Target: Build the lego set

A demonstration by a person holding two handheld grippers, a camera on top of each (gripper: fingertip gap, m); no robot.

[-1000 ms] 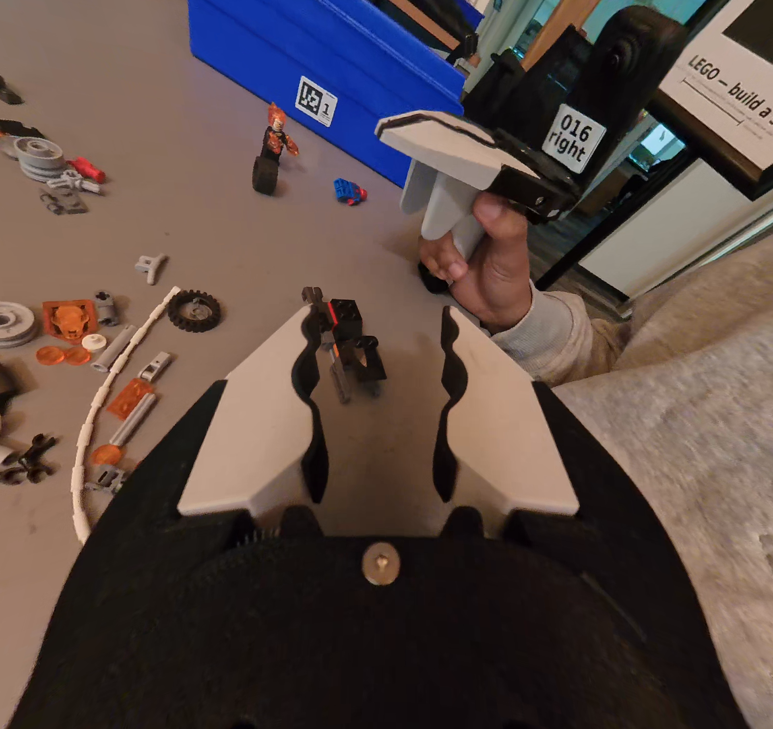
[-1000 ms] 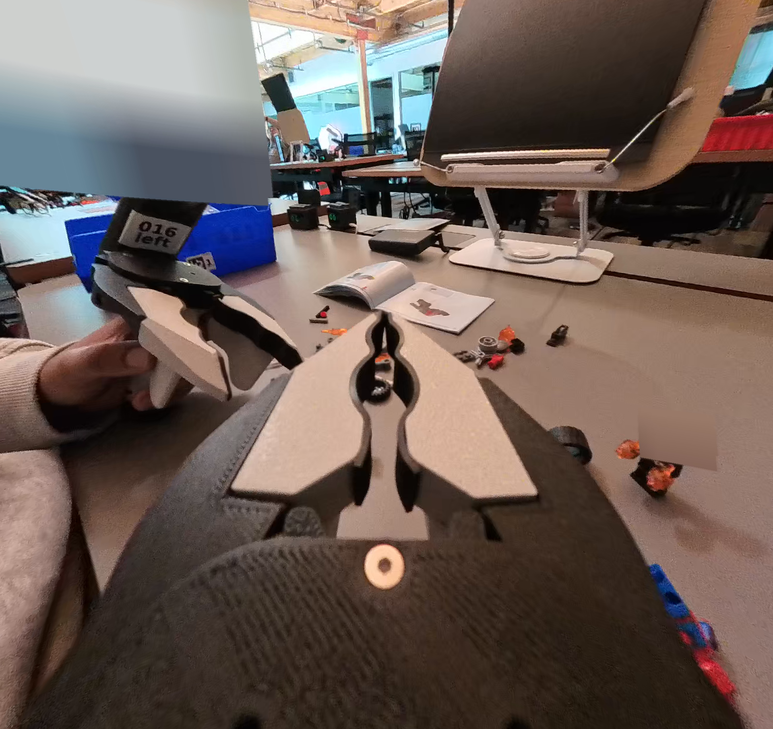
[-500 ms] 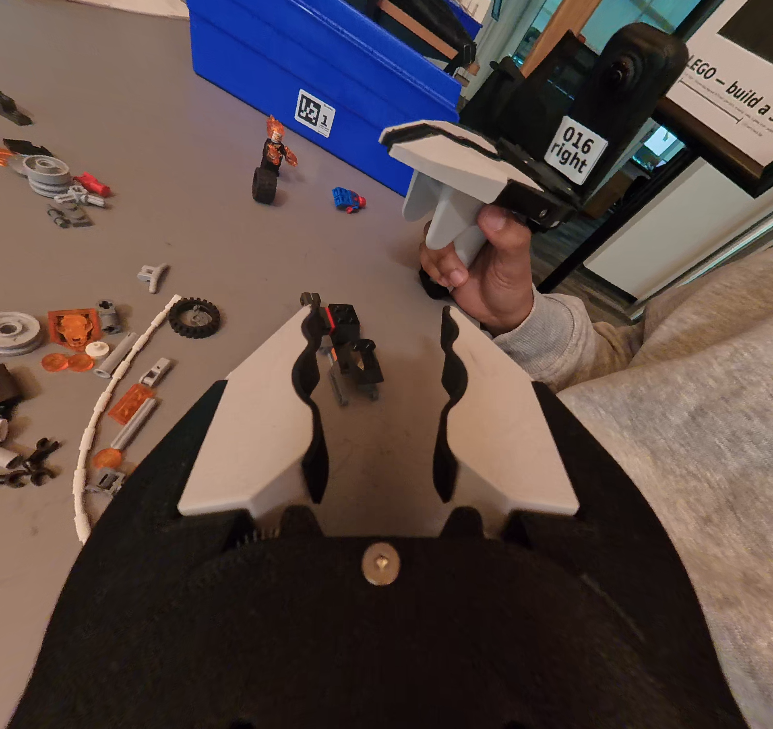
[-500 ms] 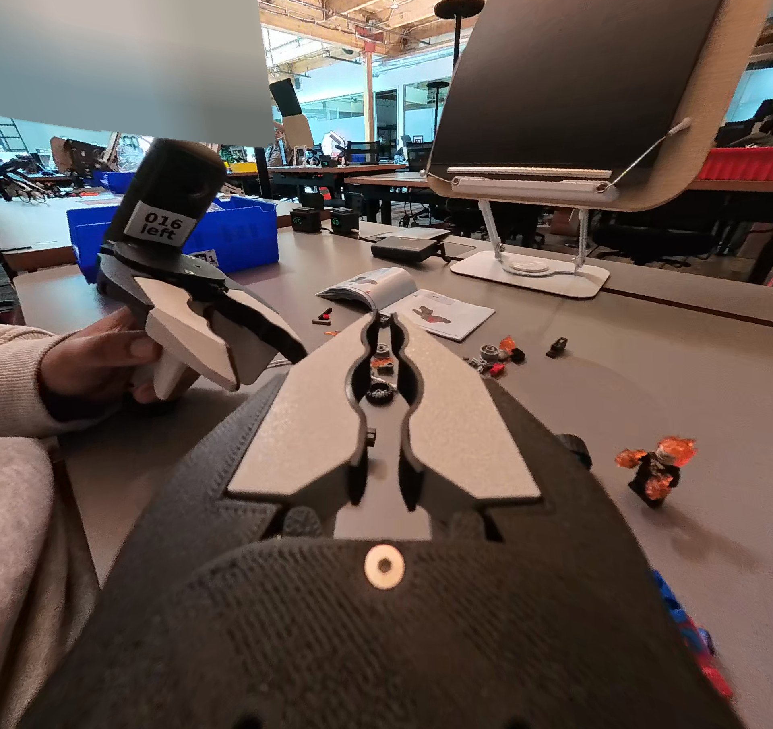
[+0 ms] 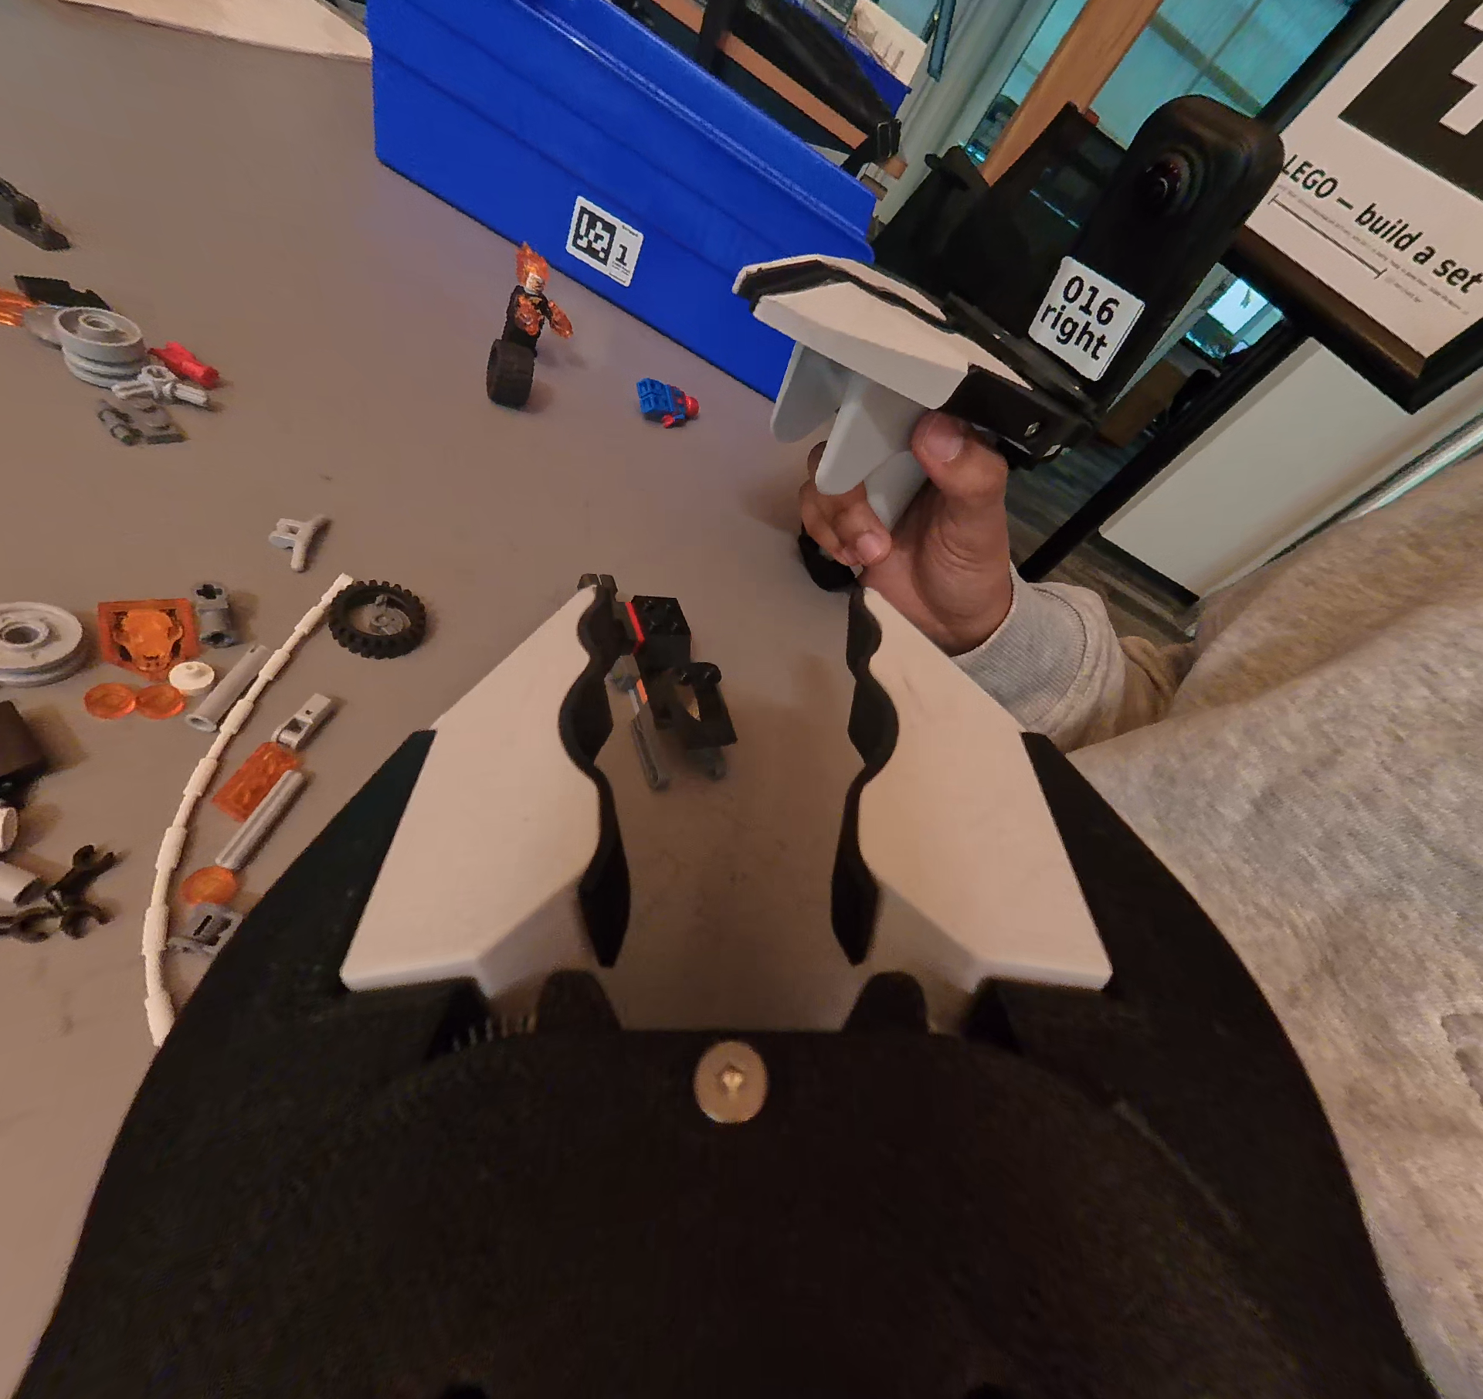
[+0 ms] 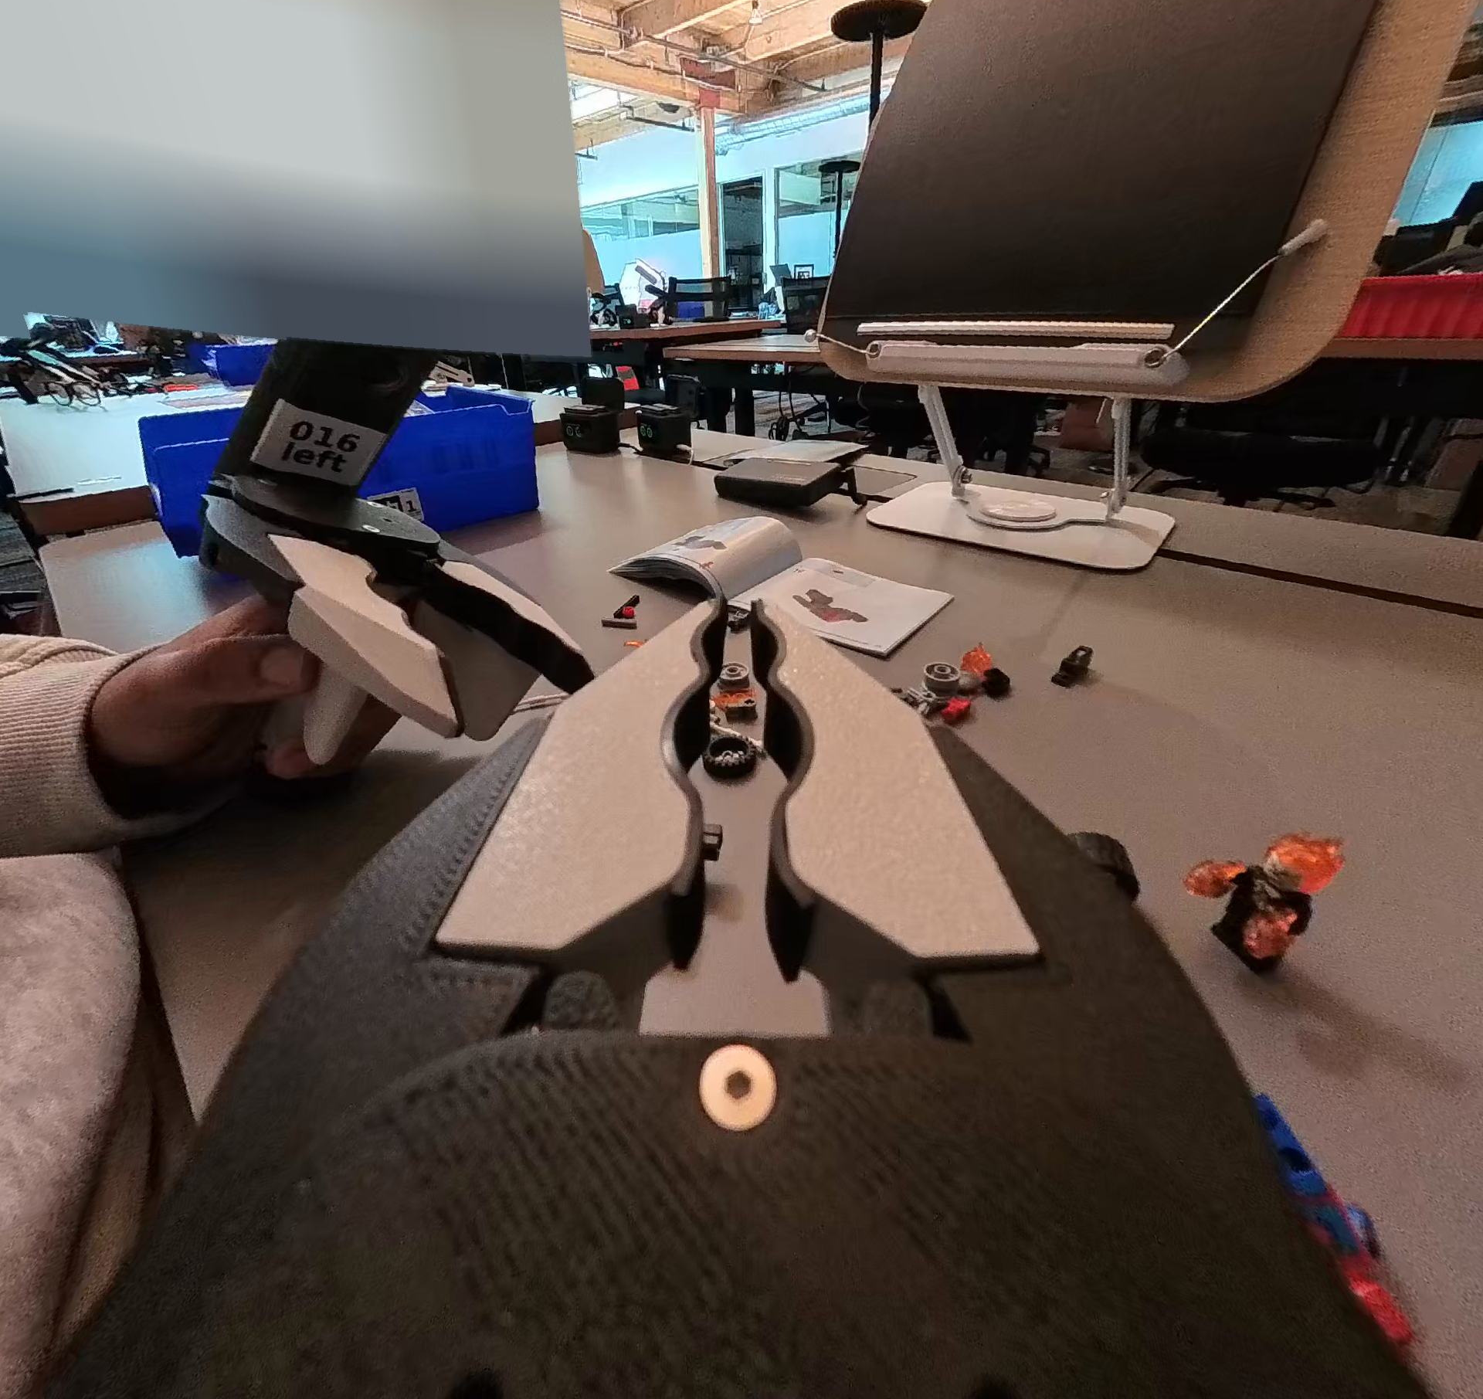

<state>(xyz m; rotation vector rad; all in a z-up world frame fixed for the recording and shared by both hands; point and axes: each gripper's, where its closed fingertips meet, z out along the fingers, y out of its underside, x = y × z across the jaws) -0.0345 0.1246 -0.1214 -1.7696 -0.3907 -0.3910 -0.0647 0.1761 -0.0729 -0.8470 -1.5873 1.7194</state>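
Observation:
A small black Lego assembly [image 5: 670,678] with a red stripe lies on the grey table [image 5: 417,478]. It sits between the fingers of my left gripper [image 5: 722,606], nearer the left finger, untouched. My left gripper is open and empty; it also shows in the right wrist view [image 6: 449,662]. My right gripper [image 6: 737,612] is all but shut, with a thin slit at the tips and nothing in it. It is held above the table, as the left wrist view [image 5: 843,317] shows. A black tyre [image 5: 377,620] lies left of the assembly; the right wrist view [image 6: 726,758] shows it too.
Loose grey, orange and black parts [image 5: 144,630] and a white segmented strip [image 5: 209,766] lie at the left. A flame-headed minifigure [image 5: 530,301] stands by a black wheel [image 5: 507,372], near a blue-red figure [image 5: 666,401]. A blue bin [image 5: 562,116], booklet [image 6: 802,582] and stand [image 6: 1019,510] lie beyond. About 8 centimetres separates my left fingertips from my right. The black wheel [image 5: 507,372] is about 15 centimetres from both grippers' fingertips.
The right gripper's tips, touching a second ago, now stand a sliver apart. The left wrist view has tilted slightly, so the table things sit a little lower. Nothing was picked up.

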